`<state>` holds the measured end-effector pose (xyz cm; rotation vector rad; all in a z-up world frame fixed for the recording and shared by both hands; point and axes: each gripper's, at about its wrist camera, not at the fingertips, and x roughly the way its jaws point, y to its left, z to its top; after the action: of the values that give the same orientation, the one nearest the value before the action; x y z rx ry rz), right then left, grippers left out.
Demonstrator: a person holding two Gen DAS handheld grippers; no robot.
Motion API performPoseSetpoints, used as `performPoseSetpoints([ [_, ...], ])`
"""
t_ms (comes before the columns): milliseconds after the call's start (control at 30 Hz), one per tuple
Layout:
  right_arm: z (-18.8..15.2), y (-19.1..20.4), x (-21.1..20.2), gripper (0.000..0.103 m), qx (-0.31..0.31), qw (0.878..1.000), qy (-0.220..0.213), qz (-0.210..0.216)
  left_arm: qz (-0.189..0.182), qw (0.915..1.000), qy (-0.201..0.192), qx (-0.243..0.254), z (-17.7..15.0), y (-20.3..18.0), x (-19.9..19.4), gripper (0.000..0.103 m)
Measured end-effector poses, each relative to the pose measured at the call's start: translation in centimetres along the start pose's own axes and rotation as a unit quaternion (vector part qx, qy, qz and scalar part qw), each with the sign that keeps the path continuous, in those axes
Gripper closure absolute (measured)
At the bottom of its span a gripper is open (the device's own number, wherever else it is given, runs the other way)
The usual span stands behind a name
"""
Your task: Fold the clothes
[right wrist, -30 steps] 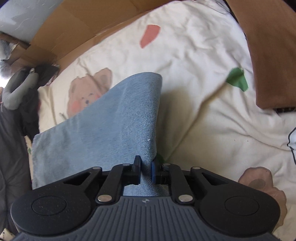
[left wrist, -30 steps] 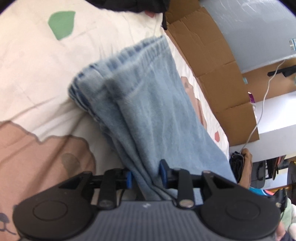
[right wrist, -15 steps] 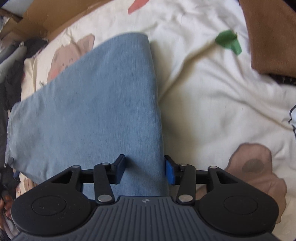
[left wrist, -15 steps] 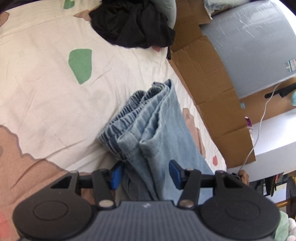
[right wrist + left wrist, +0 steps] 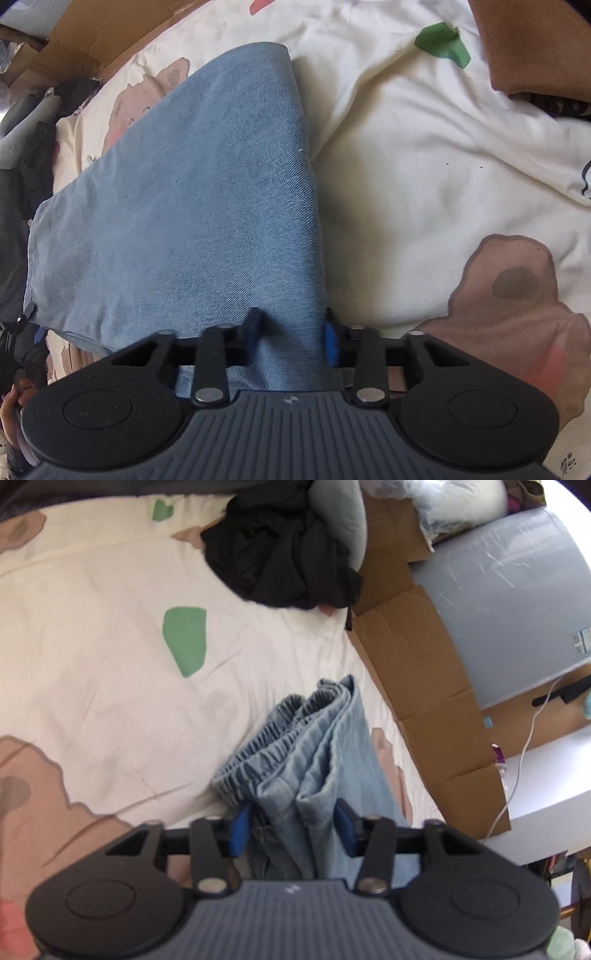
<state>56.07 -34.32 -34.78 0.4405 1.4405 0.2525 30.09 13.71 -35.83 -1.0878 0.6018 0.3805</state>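
Observation:
Light blue jeans [image 5: 325,746] lie folded on the cream patterned bedsheet [image 5: 110,664], elastic waistband end toward my left gripper [image 5: 291,827]. Its jaws are closing around the stacked denim layers. The right pad touches the cloth; a thin gap shows at the left pad. In the right wrist view the smooth folded end of the jeans [image 5: 184,192] spreads flat over the sheet [image 5: 424,166]. My right gripper [image 5: 291,332] is closing too, and its pads pinch a bunched fold of denim at the near edge.
A heap of black clothes [image 5: 284,554] lies at the far end of the bed. Flattened cardboard [image 5: 424,686] lines the bed's side, with a white cable [image 5: 524,746] beyond. A brown cloth [image 5: 535,44] covers the far right corner.
Both grippers let go of the lifted jeans, opened wide, then narrowed again. The jeans dropped flat onto the bed. The left view drew back, and the black heap came into sight.

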Motion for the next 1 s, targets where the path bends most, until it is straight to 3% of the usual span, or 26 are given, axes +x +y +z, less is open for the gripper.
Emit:
performPoseSetpoints([
  [133,0.0,0.3,-1.4,0.092,-0.009,1.0,0.0,0.008,0.005,0.9997,-0.001,0.022,0.0,-0.4,-0.9,0.074],
  [167,0.0,0.5,-1.7,0.093,-0.012,1.0,0.0,0.011,0.002,0.9998,-0.002,0.02,0.2,-0.4,-1.2,0.086],
  [200,0.0,0.6,-2.1,0.094,-0.013,1.0,0.0,0.013,-0.001,0.9997,-0.004,0.024,0.4,-0.8,-1.4,0.087],
  [367,0.0,0.4,-1.8,0.092,-0.004,1.0,0.0,0.001,0.002,0.9986,-0.006,0.052,1.3,-1.8,-1.4,0.087],
  [533,-0.4,1.2,-1.0,0.08,-0.002,1.0,-0.003,-0.03,0.015,0.9998,0.006,0.015,1.2,0.6,-0.4,0.087],
  [767,-0.6,2.8,-5.1,0.078,-0.02,0.997,-0.058,-0.043,0.039,0.9989,-0.002,0.028,0.9,-0.2,-0.9,0.087],
  [900,-0.6,3.5,-6.6,0.078,-0.015,0.995,-0.093,-0.022,0.043,0.9988,0.011,0.019,1.1,0.4,-0.4,0.085],
  [1000,-0.6,4.2,-4.8,0.078,-0.022,0.996,-0.079,-0.018,0.041,0.9989,0.012,0.019,1.4,0.1,-0.9,0.078],
])
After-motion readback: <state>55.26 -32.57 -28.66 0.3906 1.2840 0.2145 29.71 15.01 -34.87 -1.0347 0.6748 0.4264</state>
